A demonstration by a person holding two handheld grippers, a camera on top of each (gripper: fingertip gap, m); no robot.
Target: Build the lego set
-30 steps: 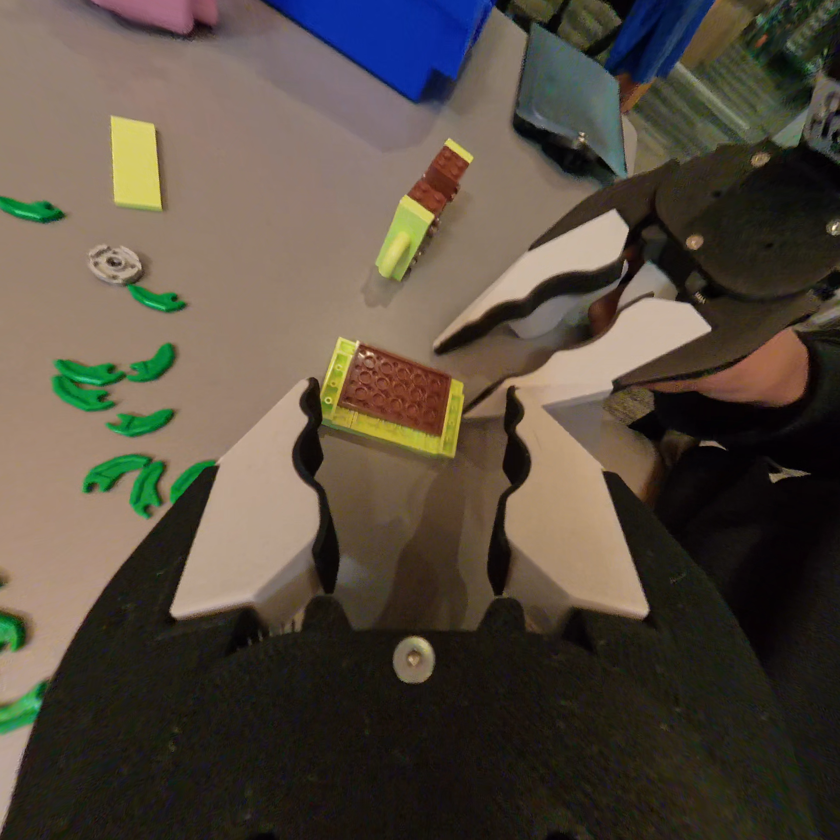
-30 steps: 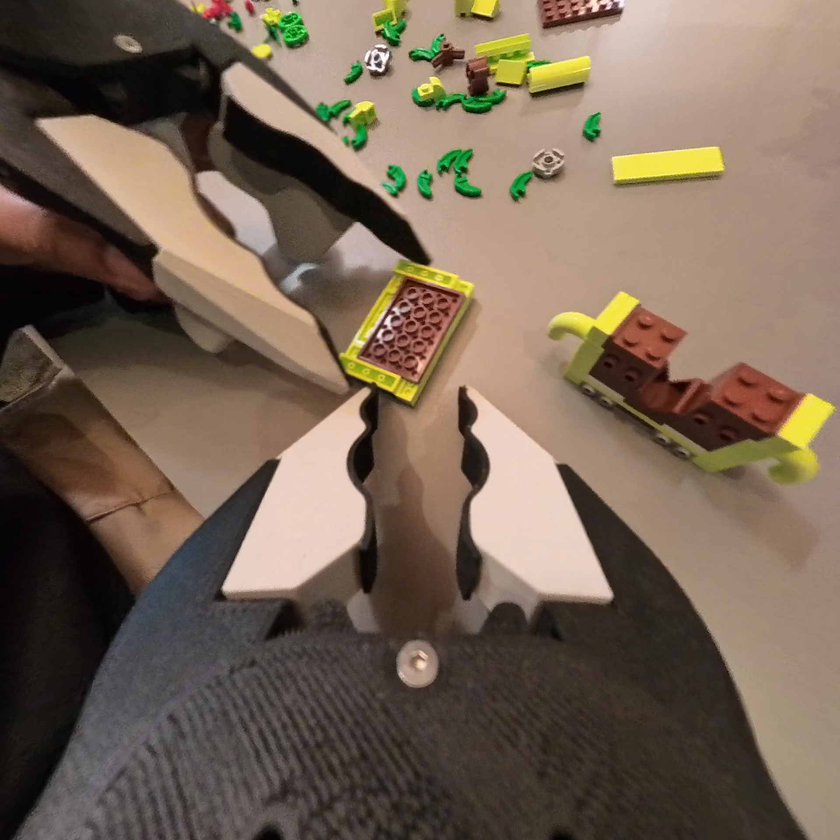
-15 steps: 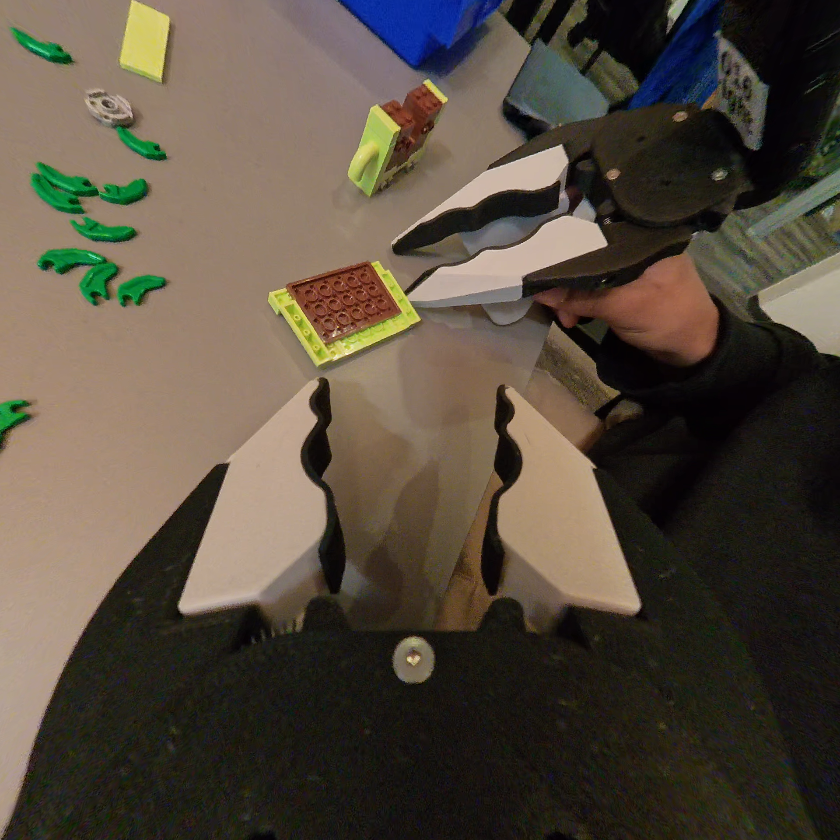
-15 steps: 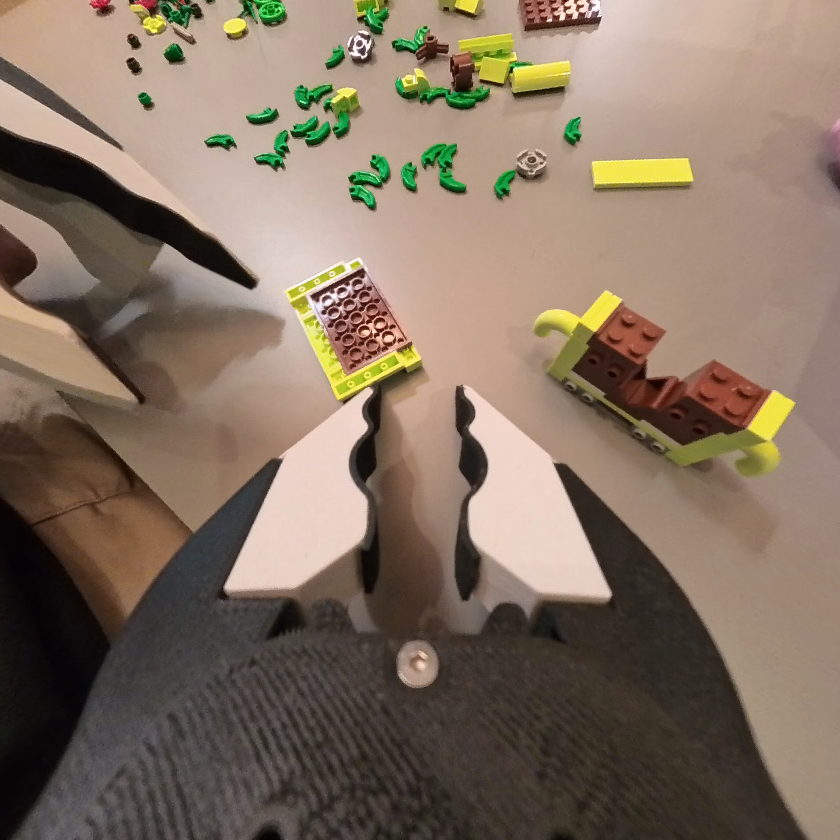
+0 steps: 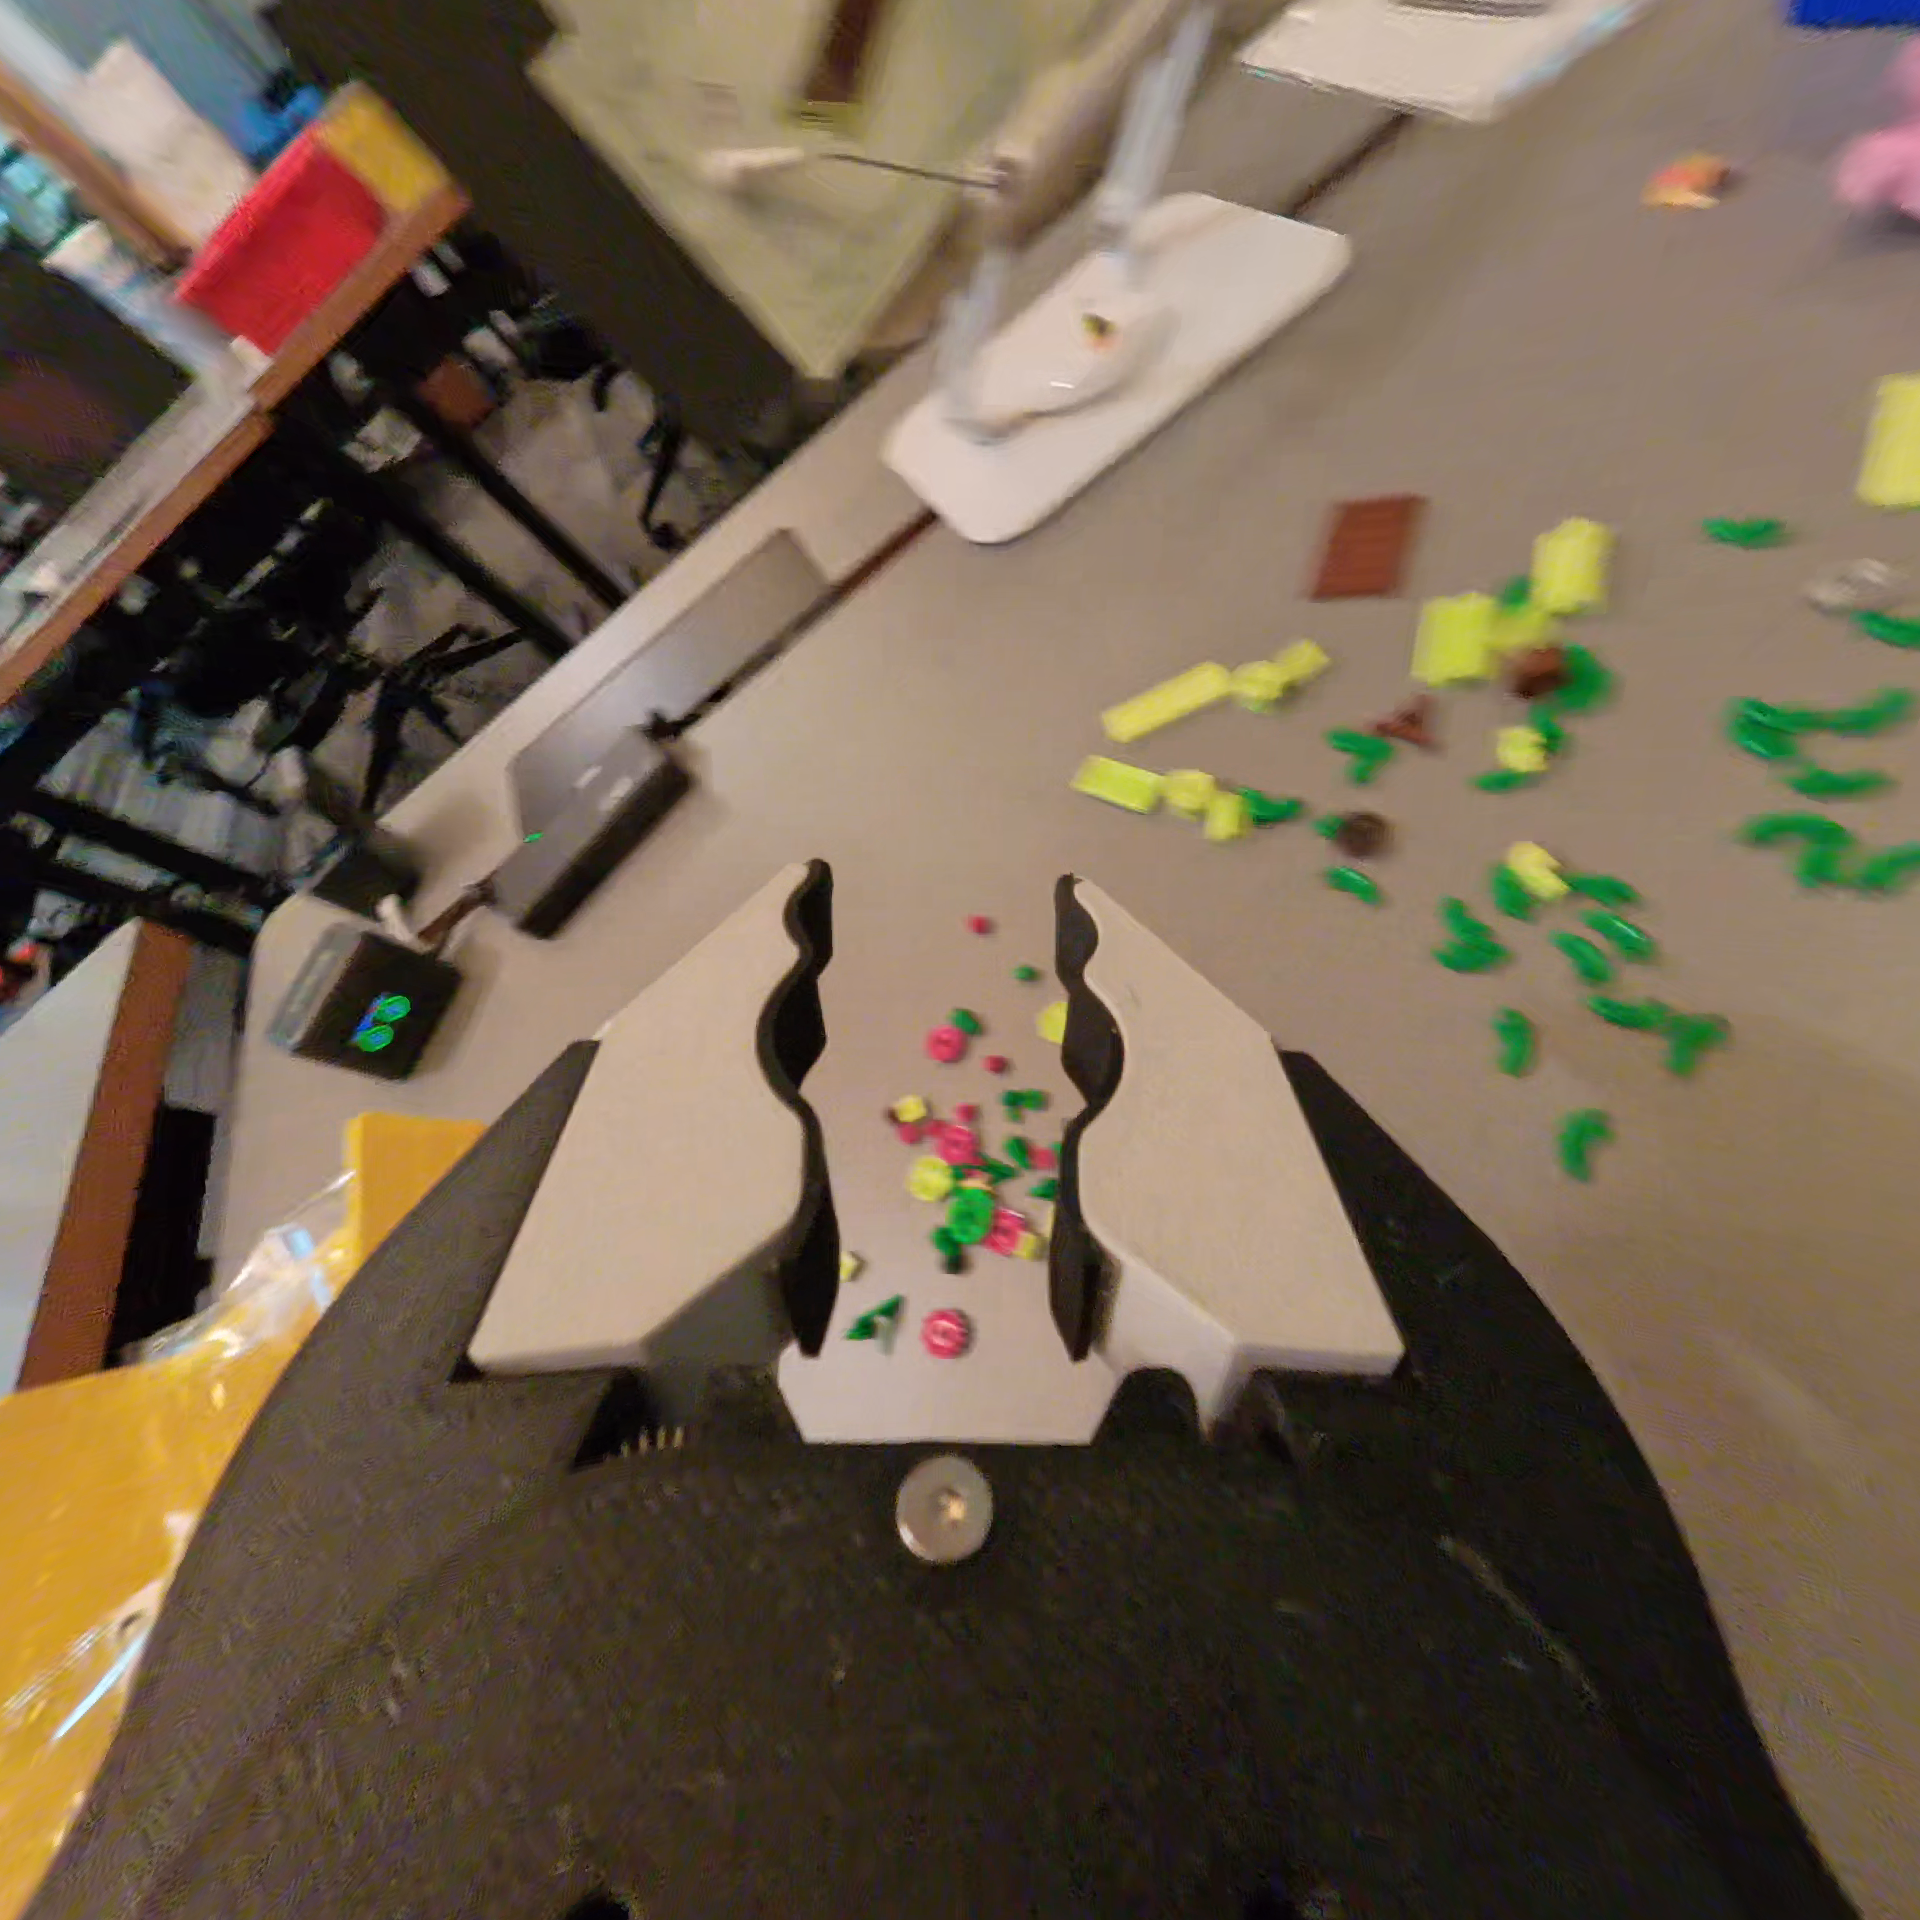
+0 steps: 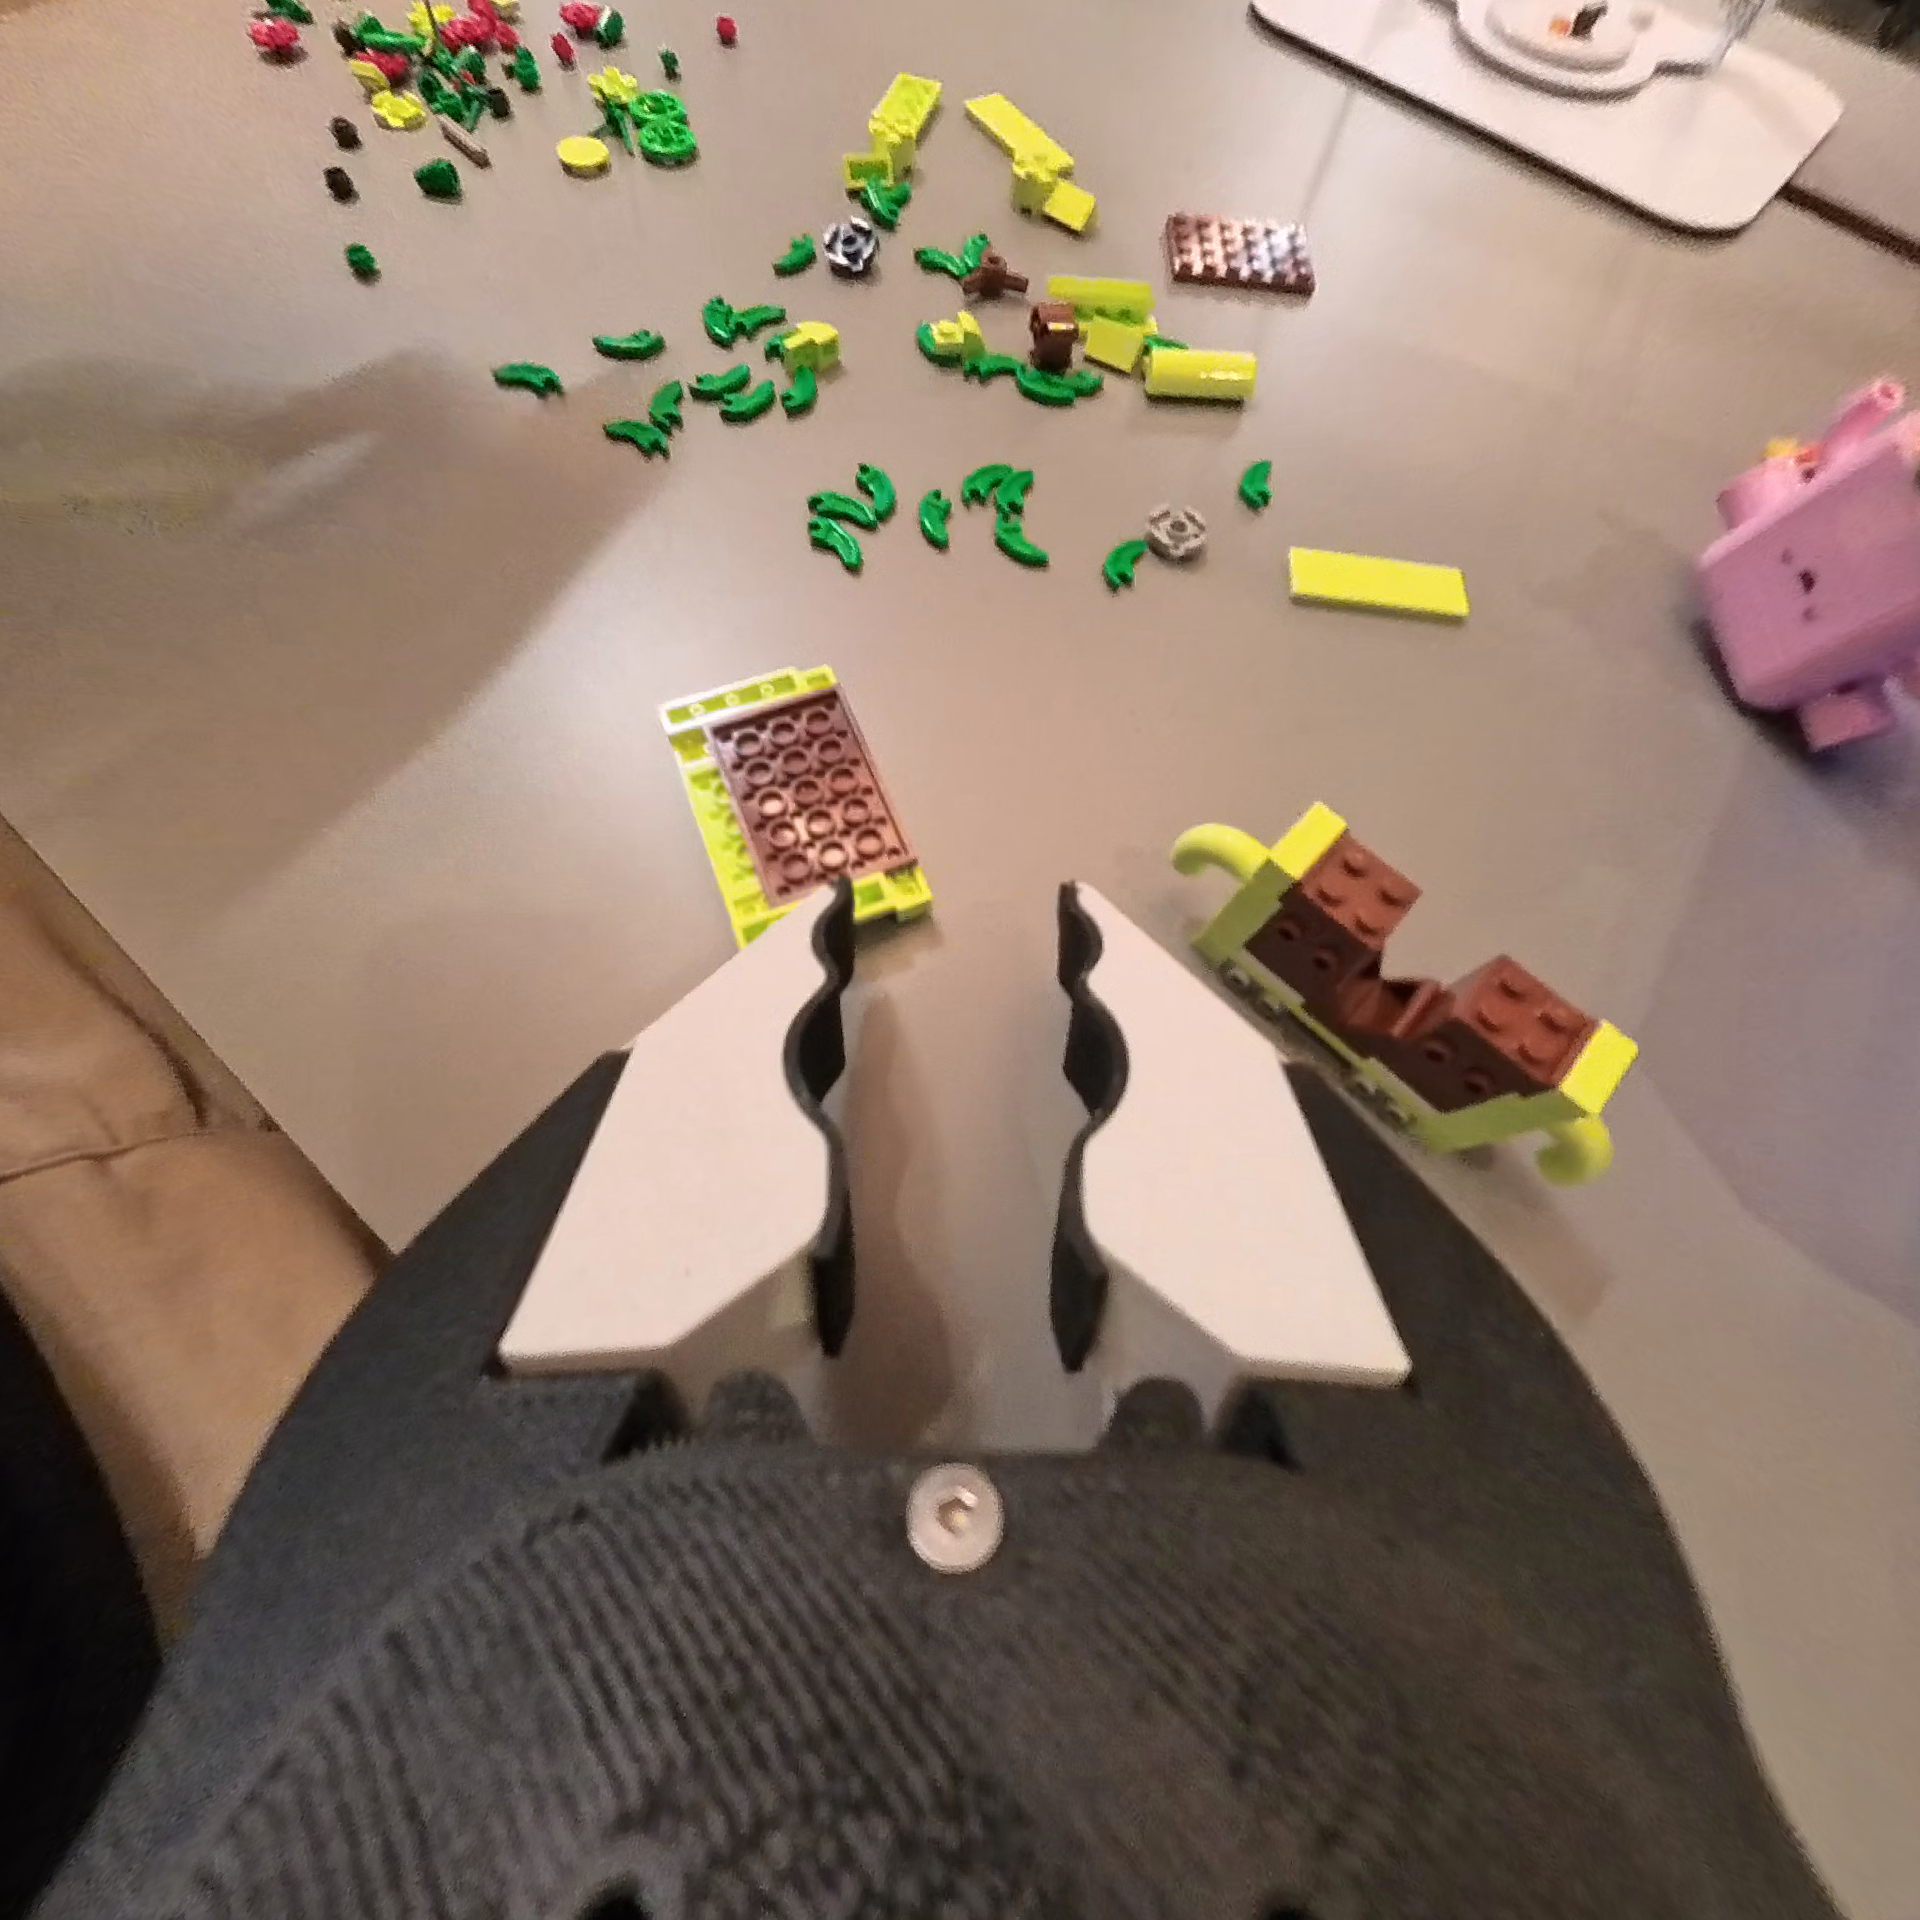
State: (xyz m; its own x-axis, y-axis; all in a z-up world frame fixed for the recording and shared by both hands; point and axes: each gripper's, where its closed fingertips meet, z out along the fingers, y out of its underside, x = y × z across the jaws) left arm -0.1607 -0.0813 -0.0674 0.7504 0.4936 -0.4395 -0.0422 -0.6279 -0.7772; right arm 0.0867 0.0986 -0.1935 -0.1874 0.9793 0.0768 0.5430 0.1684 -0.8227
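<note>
A brown studded plate on a lime base (image 6: 798, 800) lies flat on the grey table (image 6: 416, 623), just beyond my right gripper (image 6: 954, 902), which is open and empty. A lime and brown brick assembly with curled hooks (image 6: 1392, 997) lies to its right. My left gripper (image 5: 943, 883) is open and empty above a cluster of small pink, green and yellow pieces (image 5: 966, 1174). Green curved leaf pieces (image 6: 914, 509), lime bricks (image 6: 1195, 369) and a brown plate (image 6: 1236, 255) lie scattered farther off; these also show blurred in the left wrist view (image 5: 1558, 831).
A flat lime tile (image 6: 1377, 584) and a pink block figure (image 6: 1818, 603) sit at the right. A white stand base (image 5: 1122, 353) is at the table's far end. Black devices (image 5: 613, 769) line the left edge. A yellow bag (image 5: 125, 1455) lies at lower left. Both grippers' tips are roughly 25 cm from the brown plate (image 6: 1236, 255). The left camera catches it too, in the left wrist view (image 5: 1386, 545).
My left gripper has swung left, away from the lime and brown plate, to the small pink and green pieces. It has left the right wrist view. The right gripper has opened slightly.
</note>
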